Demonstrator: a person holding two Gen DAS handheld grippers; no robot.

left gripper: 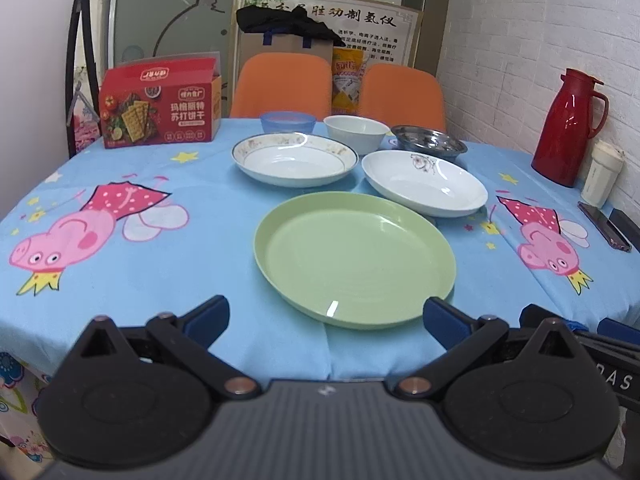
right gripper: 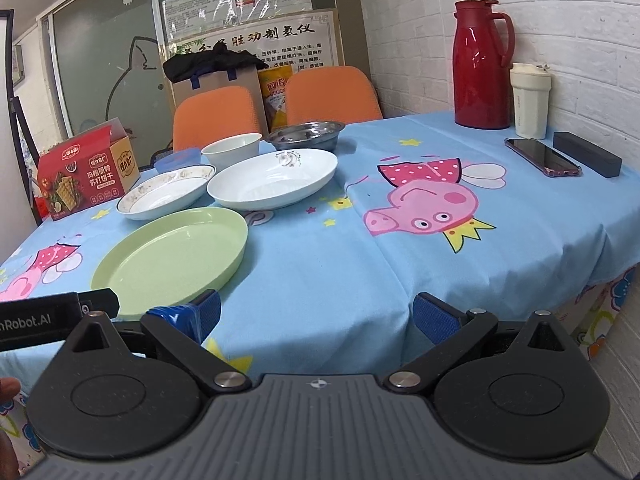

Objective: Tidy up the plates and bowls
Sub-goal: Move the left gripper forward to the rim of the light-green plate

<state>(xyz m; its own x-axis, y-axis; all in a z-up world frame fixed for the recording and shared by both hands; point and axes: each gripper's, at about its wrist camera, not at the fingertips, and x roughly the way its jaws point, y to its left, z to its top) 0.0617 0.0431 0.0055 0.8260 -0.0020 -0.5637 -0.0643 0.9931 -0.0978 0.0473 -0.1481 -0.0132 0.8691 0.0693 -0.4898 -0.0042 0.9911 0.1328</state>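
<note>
Both hand-held grippers, left [left gripper: 326, 320] and right [right gripper: 316, 318], gape empty; only right view shows phone [right gripper: 542, 156].

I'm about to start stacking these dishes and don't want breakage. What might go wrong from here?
1. The green plate lies near the table's front edge; a clumsy pinch by the open left gripper might push it off.
2. The white plates sit rim to rim, so lifting one may knock the other.
3. The phone lies near the right gripper's side.
</note>
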